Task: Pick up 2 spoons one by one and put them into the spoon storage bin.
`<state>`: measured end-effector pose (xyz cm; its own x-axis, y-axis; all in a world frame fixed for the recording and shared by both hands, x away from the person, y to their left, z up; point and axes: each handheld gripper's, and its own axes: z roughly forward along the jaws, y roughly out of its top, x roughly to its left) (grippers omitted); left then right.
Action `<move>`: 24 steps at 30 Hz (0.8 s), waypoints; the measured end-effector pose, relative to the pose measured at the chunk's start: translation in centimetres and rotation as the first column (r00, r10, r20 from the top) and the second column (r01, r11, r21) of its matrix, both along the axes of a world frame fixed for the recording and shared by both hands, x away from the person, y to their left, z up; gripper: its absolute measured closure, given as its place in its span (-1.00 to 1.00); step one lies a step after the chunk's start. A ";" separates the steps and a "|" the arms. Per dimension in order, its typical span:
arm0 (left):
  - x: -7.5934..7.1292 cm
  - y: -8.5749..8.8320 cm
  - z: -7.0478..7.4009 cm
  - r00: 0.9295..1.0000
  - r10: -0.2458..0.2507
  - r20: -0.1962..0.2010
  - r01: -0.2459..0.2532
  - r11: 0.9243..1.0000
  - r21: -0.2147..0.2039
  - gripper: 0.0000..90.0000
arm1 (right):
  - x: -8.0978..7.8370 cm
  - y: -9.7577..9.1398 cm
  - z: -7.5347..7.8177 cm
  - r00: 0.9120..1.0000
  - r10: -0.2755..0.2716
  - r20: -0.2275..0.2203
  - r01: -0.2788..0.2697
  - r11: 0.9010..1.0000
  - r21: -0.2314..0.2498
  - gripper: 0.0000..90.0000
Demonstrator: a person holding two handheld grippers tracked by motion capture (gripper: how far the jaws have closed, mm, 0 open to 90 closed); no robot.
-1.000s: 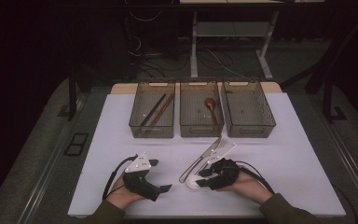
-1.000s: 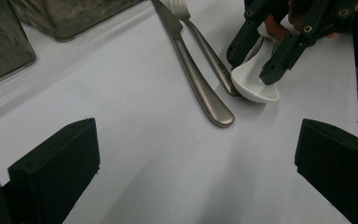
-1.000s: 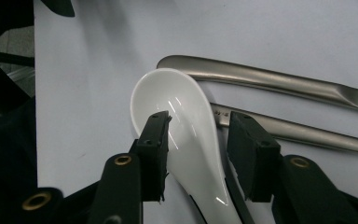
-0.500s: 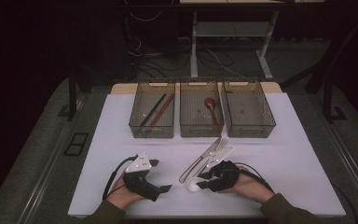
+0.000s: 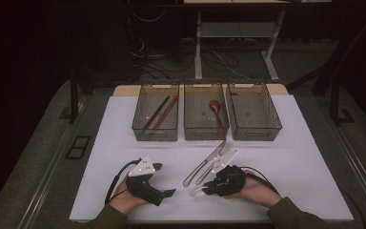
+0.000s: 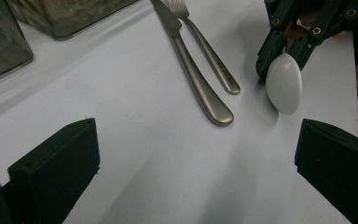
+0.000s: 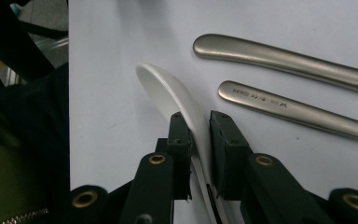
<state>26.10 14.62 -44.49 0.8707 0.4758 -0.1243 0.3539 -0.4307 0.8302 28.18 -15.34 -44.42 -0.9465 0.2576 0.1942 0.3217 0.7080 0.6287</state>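
Your right gripper (image 7: 196,140) has just been closing its jaws, now pinching the white spoon (image 7: 177,100) beside the knife (image 5: 205,163). Your left gripper (image 6: 191,154) is gaping wide, holding nothing. The right gripper view is revealing lettering on the fork (image 7: 298,112) handle.

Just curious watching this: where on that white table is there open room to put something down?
Bare stretches: the white table right of the fork, and left, between the left tray and the left gripper. It's crowded around the knife, fork and white spoon.
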 end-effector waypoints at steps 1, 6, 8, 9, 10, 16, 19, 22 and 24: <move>0.0 0.0 0.0 1.000 0.001 0.000 -0.001 1.000 0.000 -1.00 | 0.0 0.0 0.0 1.000 0.001 0.000 -0.001 1.000 -0.003 0.74; 0.0 0.0 0.0 1.000 0.000 0.000 0.000 1.000 0.000 -1.00 | 0.0 0.1 0.1 1.000 0.003 -0.006 -0.003 1.000 -0.010 0.75; 0.0 0.0 0.0 1.000 -0.001 -0.001 0.001 1.000 0.003 -1.00 | 0.0 0.0 0.1 1.000 0.006 -0.007 -0.006 1.000 -0.014 0.77; 0.0 0.0 0.0 1.000 -0.002 -0.001 0.002 1.000 0.004 -1.00 | 0.0 0.0 0.1 1.000 0.005 -0.011 -0.005 1.000 -0.015 0.77; 0.0 0.1 0.0 1.000 -0.002 0.000 0.002 1.000 0.004 -1.00 | 0.0 0.0 0.1 1.000 0.005 -0.012 -0.005 1.000 -0.016 0.77; 0.0 0.1 0.1 1.000 -0.002 0.000 0.002 1.000 0.004 -1.00 | 0.3 -0.4 0.5 1.000 -0.028 -0.003 0.028 1.000 -0.003 0.79; 0.0 0.1 0.1 1.000 -0.002 0.000 0.002 1.000 0.004 -1.00 | 0.4 -0.7 0.7 0.999 -0.045 0.010 0.045 0.999 0.004 0.79; 0.0 0.0 0.0 1.000 -0.001 0.002 0.001 1.000 0.001 -1.00 | 0.6 -1.1 1.0 0.998 -0.067 0.009 0.067 0.998 0.013 0.79; 0.0 0.0 0.0 1.000 -0.002 0.000 0.002 1.000 0.004 -1.00 | 0.6 -1.3 1.2 0.997 -0.080 0.009 0.079 0.997 0.018 0.79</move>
